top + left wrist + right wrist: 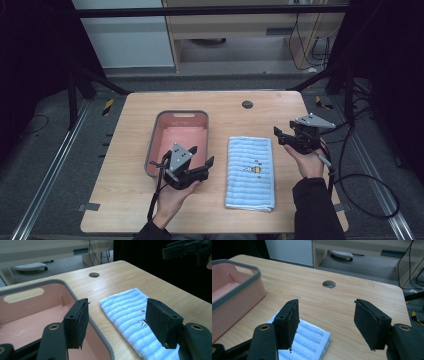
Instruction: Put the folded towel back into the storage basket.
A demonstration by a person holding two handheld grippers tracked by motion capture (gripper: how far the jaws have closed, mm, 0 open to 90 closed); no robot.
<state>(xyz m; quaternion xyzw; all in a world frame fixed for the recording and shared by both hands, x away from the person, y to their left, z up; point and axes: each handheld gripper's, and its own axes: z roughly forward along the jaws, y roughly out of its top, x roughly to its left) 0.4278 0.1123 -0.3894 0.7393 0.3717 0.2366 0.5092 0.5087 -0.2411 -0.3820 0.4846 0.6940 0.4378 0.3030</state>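
While both grippers gape wide, the pink bin (180, 131) holds nothing beside the folded blue towel (250, 172).

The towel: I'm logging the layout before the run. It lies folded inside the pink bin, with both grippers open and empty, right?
Not quite. The folded blue towel lies flat on the table, to the right of the pink bin, not inside it; the high view shows this. The rest stands: the left gripper and right gripper are both open and empty.

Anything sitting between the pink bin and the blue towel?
No. In the high view, just a bare strip of table separates the pink bin from the blue towel.
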